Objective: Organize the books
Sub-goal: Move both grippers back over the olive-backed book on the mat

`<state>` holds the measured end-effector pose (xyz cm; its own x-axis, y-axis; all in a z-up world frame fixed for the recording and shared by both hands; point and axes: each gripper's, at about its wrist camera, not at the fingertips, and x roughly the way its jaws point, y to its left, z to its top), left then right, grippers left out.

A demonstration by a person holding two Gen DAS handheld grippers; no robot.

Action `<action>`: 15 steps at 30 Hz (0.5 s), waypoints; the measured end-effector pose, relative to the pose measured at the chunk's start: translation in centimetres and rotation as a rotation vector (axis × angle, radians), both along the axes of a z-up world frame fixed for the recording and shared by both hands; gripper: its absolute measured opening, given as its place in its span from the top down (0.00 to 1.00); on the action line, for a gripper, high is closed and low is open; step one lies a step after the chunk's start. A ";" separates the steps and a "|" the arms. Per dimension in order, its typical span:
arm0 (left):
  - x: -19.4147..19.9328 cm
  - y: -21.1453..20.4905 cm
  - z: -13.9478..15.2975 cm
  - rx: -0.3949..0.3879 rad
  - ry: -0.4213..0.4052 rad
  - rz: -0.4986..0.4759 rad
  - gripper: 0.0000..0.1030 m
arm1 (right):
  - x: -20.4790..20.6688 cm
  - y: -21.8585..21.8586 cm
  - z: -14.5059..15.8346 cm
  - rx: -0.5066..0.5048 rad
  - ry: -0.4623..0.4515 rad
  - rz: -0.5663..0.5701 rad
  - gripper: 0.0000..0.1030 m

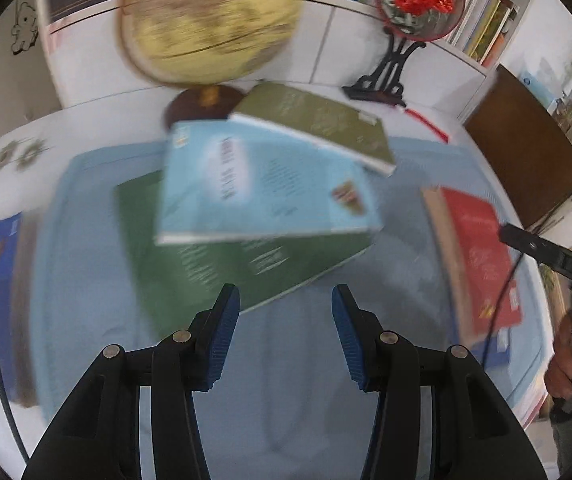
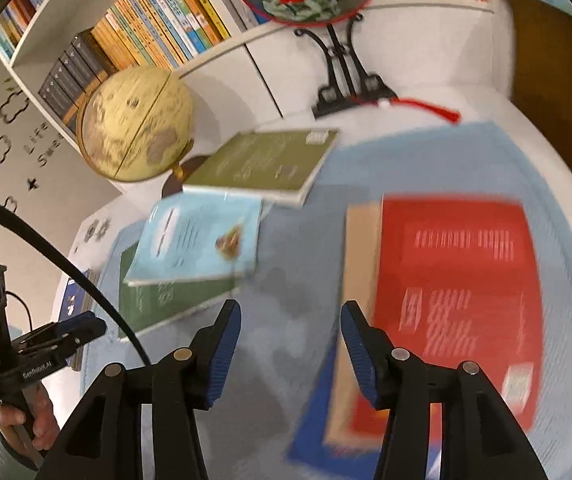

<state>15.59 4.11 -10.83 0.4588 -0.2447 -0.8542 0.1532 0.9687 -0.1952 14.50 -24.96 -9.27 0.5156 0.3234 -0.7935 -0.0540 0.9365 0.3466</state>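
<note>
Books lie loose on a blue mat point(image 1: 98, 280) over the tabletop point(image 1: 98, 120): olive book point(image 1: 318, 124) leaning on the pale blue book point(image 1: 262, 192), which lies askew on the green book point(image 1: 214, 276); red book point(image 2: 458, 288) apart to the right, atop a tan and a blue one. I see both left tongs point(image 1: 286, 336) and right tongs point(image 2: 290, 352) spread, nothing between them, above bare mat. Frames are blurred. My read: start with the olive book, topmost. Come in low at its free edge, pinch spine-side, lift clear of the globe point(image 2: 136, 124) before squaring the pile.
</note>
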 end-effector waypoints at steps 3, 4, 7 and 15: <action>1.9 -2.7 -0.1 -0.003 -0.008 0.036 0.56 | 5.0 -1.4 -0.2 -0.002 -0.011 0.049 0.48; 2.4 -3.4 -0.2 -0.004 -0.007 0.047 0.56 | 6.5 -1.7 -0.4 0.001 -0.009 0.056 0.48; 4.4 -5.1 -0.3 -0.003 -0.002 0.089 0.56 | 11.7 -2.3 -1.6 0.012 -0.001 0.102 0.48; 8.9 -6.3 -1.8 0.001 0.000 0.138 0.56 | 22.2 -1.3 -4.4 -0.004 -0.037 0.216 0.48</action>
<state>24.50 -2.18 -12.63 0.4884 -0.1778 -0.8543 0.0181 0.9809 -0.1938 36.66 -26.25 -13.69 0.4634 0.4265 -0.7768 -0.2662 0.9031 0.3370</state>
